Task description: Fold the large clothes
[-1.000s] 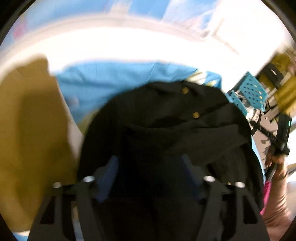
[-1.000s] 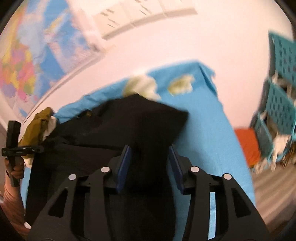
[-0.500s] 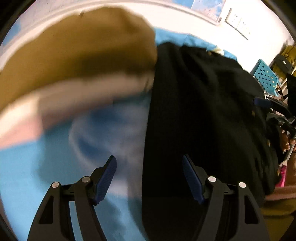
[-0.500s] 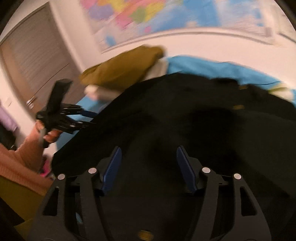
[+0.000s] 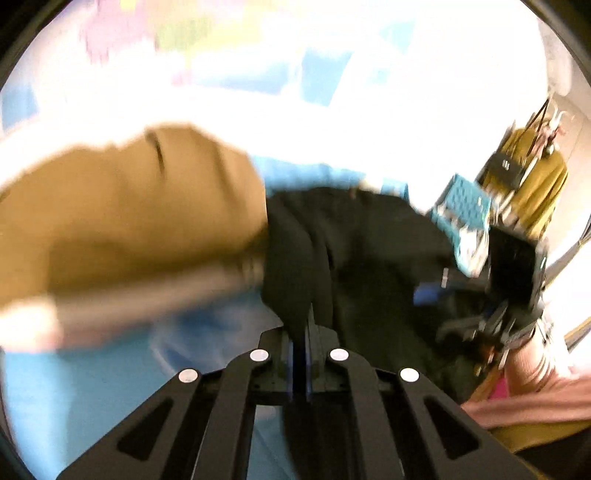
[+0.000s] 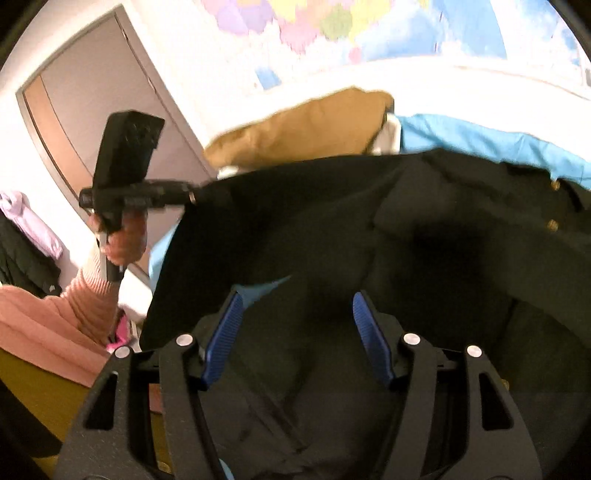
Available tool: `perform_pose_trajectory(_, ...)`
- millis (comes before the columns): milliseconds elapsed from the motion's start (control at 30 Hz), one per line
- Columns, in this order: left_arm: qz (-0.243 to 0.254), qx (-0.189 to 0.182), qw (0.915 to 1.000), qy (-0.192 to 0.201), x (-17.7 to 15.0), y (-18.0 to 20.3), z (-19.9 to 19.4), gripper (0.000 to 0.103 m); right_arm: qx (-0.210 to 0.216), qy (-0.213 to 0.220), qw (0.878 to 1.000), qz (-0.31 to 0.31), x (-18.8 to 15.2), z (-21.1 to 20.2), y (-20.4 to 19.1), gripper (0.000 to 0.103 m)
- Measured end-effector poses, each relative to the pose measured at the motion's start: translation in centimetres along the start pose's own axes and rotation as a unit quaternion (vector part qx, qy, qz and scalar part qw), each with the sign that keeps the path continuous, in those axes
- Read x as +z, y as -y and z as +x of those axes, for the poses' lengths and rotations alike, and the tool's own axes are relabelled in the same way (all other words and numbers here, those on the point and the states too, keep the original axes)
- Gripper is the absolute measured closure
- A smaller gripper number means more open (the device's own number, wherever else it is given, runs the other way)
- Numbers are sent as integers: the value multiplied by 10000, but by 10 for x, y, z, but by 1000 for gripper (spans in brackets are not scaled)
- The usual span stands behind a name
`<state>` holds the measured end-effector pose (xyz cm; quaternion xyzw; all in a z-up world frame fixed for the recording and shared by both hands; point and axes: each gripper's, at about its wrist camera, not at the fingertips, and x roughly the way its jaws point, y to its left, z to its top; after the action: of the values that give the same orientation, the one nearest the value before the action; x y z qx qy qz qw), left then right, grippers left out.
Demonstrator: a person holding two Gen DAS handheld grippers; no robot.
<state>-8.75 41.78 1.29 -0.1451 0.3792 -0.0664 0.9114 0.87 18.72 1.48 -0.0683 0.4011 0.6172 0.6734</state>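
Our left claw (image 5: 301,332) has just pinched shut on the black garment (image 6: 406,229), which lies on the blue sheet (image 6: 480,140). Our right claw (image 6: 297,332) stands wide above it. A map (image 6: 369,26) hangs behind.

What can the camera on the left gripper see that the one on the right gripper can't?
Only the left wrist view shows the teal basket and the left gripper shut on a fold of the black garment.

Only the right wrist view shows the door, the gold buttons, the hand on the left gripper's handle, and the right gripper open.

Both show the black garment, the brown garment, the blue sheet and a colourful wall map.
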Motion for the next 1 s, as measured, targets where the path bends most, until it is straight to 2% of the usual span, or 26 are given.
perform_pose_trajectory(100,129,-64,9998,136,25,6,-13,100,97,250,9996,-9,9,-3,-9,38)
perform_pose_trajectory(200,266,-215,9994,-71,29,17,1,100,478,314,9983,-64,13,10,-24,35)
perform_pose_trajectory(267,288,-265,9990,-213,30,25,14,100,693,255,9972,-93,14,27,-37,18)
perform_pose_trajectory(300,272,-327,9987,-276,29,28,21,100,720,194,9971,-149,14,38,-44,16)
perform_pose_trajectory(400,257,-459,9980,-340,31,36,31,100,595,-34,9980,-195,13,66,-55,17)
perform_pose_trajectory(433,265,-418,9981,-357,30,38,34,100,676,-101,9976,-116,13,76,-55,20)
perform_pose_trajectory(467,271,-358,9981,-419,30,41,40,99,810,-187,9965,-87,13,86,-57,39)
perform_pose_trajectory(500,253,-333,9980,-473,29,44,43,99,929,-241,9953,-130,16,92,-58,54)
perform_pose_trajectory(533,231,-290,9980,-513,30,47,47,99,979,-213,9948,-176,18,90,-59,82)
perform_pose_trajectory(567,246,-284,9980,-517,31,50,50,98,1044,-91,9942,-239,21,80,-59,98)
perform_pose_trajectory(600,260,-309,9981,-472,33,50,47,94,1109,-6,9935,-251,25,67,-58,98)
perform_pose_trajectory(633,270,-369,9984,-320,36,51,42,86,1141,89,9931,-239,30,52,-54,98)
perform_pose_trajectory(667,297,-452,9983,-201,38,52,38,74,1089,272,9934,-247,37,26,-48,98)
perform_pose_trajectory(700,351,-616,9975,-24,41,54,29,55,1029,362,9938,-224,42,11,-42,98)
perform_pose_trajectory(767,324,-816,9955,358,48,54,13,39,787,648,9948,-66,53,-35,-22,98)
perform_pose_trajectory(833,337,-860,9942,543,53,54,7,39,522,845,9949,157,58,-74,3,98)
perform_pose_trajectory(900,286,-672,9959,535,55,54,14,39,283,990,9934,512,59,-107,36,98)
perform_pose_trajectory(967,324,-427,9981,307,55,57,35,40,161,949,9912,904,55,-122,70,94)
perform_pose_trajectory(1000,361,-163,9992,86,52,59,55,42,41,863,9900,1119,51,-123,88,91)
